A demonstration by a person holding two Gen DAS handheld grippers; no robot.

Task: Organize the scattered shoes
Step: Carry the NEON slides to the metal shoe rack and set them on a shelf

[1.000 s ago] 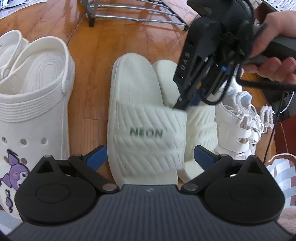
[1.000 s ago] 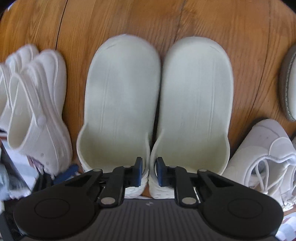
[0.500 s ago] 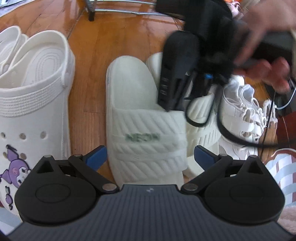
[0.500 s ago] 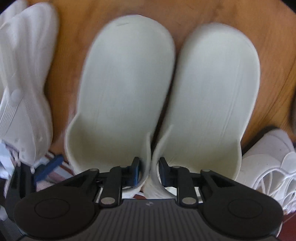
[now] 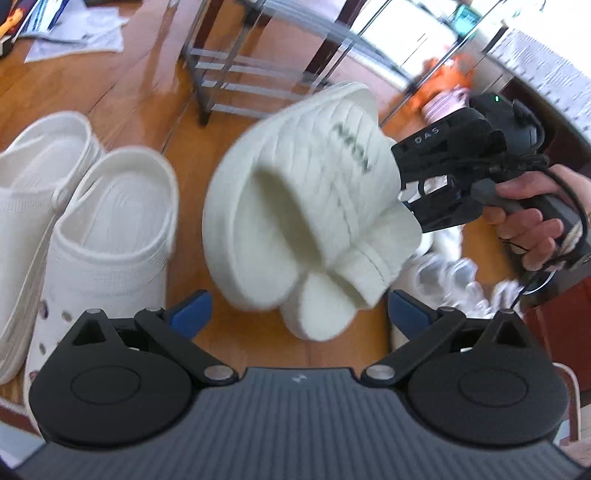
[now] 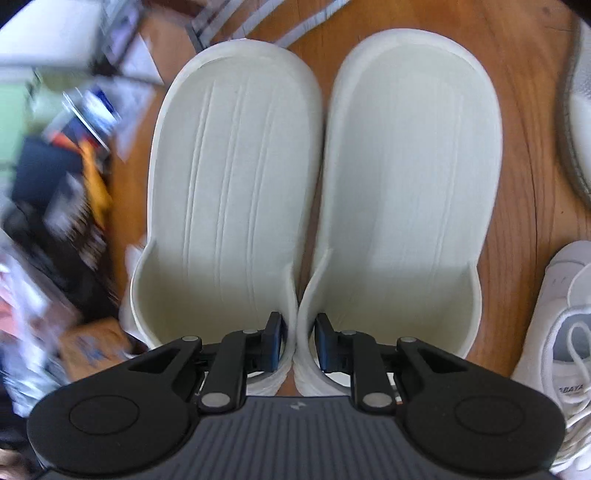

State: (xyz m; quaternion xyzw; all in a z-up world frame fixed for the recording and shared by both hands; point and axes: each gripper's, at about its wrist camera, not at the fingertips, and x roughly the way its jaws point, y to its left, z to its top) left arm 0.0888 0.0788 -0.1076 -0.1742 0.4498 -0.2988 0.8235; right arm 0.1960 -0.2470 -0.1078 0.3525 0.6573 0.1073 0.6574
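Observation:
A pair of cream slide sandals (image 5: 303, 206) hangs tilted in the air above the wooden floor. My right gripper (image 5: 410, 199) pinches their straps from the right; a hand holds its handle. In the right wrist view the two footbeds (image 6: 236, 184) lie side by side. My right gripper (image 6: 298, 341) is shut on the two inner strap edges pressed together between its blue pads (image 6: 275, 341). My left gripper (image 5: 299, 308) stands wide open below the lifted pair, touching nothing.
Two white clogs (image 5: 110, 221) lie on the floor at left. A metal shoe rack (image 5: 258, 62) stands behind them. White sneakers (image 6: 565, 332) sit at right of the pair, papers (image 5: 74, 33) at far left on the wooden floor (image 5: 122, 96).
The sandal pair has been lifted off the floor and tipped up by my right gripper. My left gripper rose and tilted back, bringing the rack into view.

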